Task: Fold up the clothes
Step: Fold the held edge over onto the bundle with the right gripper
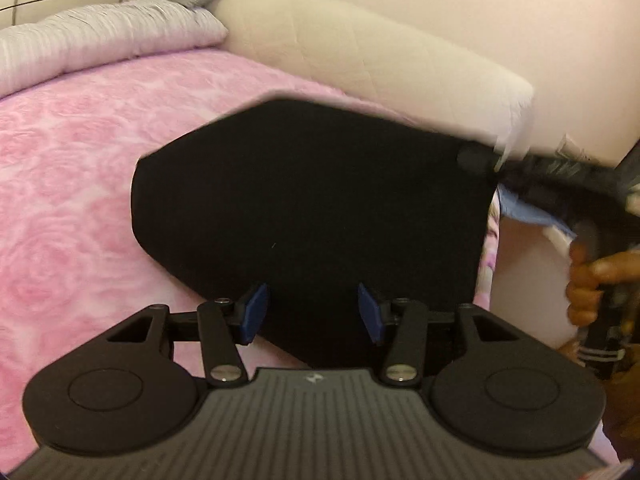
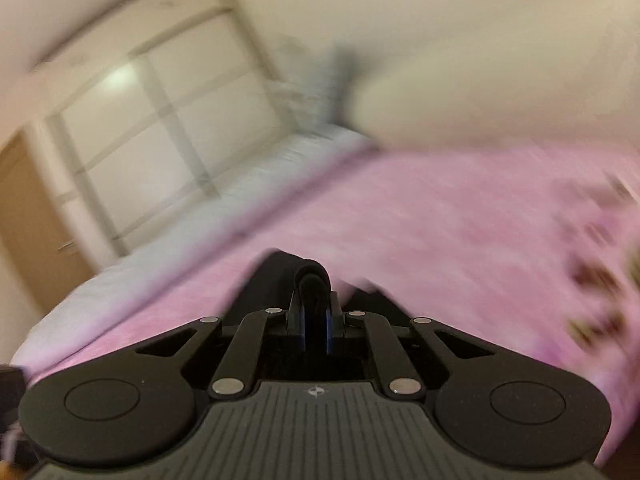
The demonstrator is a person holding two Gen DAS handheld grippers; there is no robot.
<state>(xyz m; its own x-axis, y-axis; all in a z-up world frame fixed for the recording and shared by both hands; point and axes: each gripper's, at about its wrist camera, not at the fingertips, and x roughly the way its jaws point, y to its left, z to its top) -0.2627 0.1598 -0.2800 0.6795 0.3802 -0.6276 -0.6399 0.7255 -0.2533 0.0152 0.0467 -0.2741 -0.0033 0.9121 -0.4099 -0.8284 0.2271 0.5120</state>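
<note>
Cloth: a soft black folded cloth [image 1: 312, 200] lies on my fluffy pink rose bed cover [image 1: 80, 152].
Right gripper [image 2: 315, 312]: pressed together, pinching a rolled edge of the cloth.
Left gripper [image 1: 312, 312]: blue pads [image 1: 256, 310] spread apart over the cloth's near edge, not squeezing.
Behind: a cream pillow [image 1: 360, 48].
</note>
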